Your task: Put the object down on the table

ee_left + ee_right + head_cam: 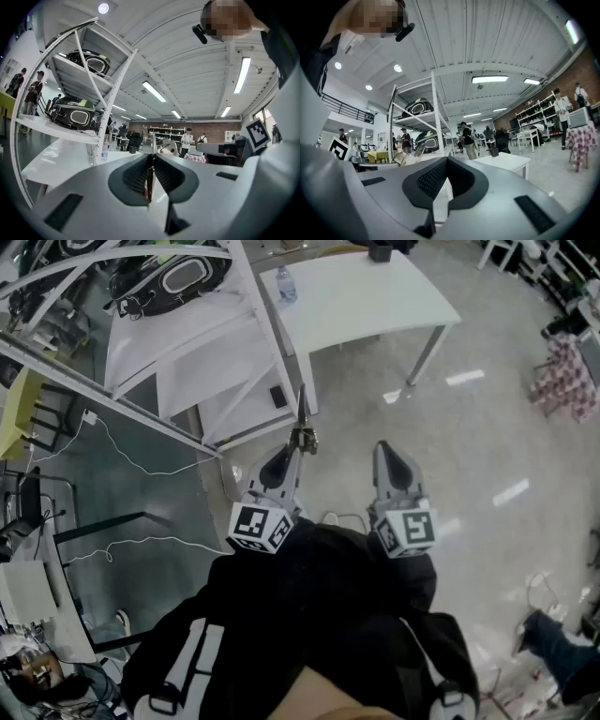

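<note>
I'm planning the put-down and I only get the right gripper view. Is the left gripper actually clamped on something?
Observer: Yes. The left gripper view shows the left gripper shut on a thin metal tool that sticks out past the jaws.
Operator: Is it near the table yet?
Observer: Not by the head view. The gripper is held close to the person, and the white table lies farther ahead.
Operator: Anything on that table to avoid?
Observer: A plastic bottle stands near its left end.
</note>
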A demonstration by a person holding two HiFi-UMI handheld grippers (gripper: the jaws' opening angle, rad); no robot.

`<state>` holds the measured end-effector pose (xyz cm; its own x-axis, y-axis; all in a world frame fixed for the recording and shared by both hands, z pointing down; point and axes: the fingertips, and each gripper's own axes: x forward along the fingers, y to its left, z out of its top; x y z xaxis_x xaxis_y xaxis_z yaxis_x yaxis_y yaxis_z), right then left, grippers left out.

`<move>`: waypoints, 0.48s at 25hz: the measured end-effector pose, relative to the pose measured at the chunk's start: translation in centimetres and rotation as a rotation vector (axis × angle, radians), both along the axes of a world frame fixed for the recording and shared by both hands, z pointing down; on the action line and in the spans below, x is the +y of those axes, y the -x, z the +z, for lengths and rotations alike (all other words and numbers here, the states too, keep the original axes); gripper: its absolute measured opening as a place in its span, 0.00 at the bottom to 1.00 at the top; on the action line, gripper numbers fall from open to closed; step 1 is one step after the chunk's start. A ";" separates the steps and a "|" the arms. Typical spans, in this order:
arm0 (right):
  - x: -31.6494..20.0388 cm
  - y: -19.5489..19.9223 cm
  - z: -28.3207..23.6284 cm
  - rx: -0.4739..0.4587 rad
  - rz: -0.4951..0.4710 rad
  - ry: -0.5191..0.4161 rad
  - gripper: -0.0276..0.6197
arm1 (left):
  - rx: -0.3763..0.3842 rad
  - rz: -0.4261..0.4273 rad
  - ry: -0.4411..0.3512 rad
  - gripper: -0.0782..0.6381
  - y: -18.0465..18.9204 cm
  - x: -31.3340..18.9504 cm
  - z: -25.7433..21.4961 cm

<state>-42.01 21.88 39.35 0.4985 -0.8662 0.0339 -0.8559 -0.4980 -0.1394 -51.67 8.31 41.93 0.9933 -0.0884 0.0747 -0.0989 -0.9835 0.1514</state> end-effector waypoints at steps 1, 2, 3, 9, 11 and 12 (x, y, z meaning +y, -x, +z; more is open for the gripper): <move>-0.1 0.0 -0.2 -0.001 -0.005 -0.013 0.03 | 0.000 0.000 -0.003 0.16 0.0 0.0 -0.2; -0.2 -0.1 -0.4 -0.002 -0.008 -0.023 0.03 | 0.000 0.001 -0.006 0.16 0.1 0.1 -0.3; -0.2 -0.1 -0.5 -0.004 -0.007 -0.027 0.03 | 0.000 0.003 -0.009 0.16 0.1 0.1 -0.4; -0.6 0.1 -0.3 -0.009 -0.027 -0.038 0.03 | -0.001 -0.002 -0.009 0.16 0.6 0.0 -0.3; -0.7 0.1 -0.5 -0.006 -0.031 -0.044 0.03 | -0.003 -0.003 -0.007 0.16 0.6 0.2 -0.4; -0.6 0.1 -0.6 -0.006 -0.029 -0.048 0.03 | -0.004 -0.002 -0.006 0.16 0.5 0.3 -0.4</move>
<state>-42.11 21.23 38.79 0.4728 -0.8812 -0.0050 -0.8691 -0.4654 -0.1675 -52.14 8.58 41.54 0.9928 -0.0909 0.0781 -0.1016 -0.9841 0.1455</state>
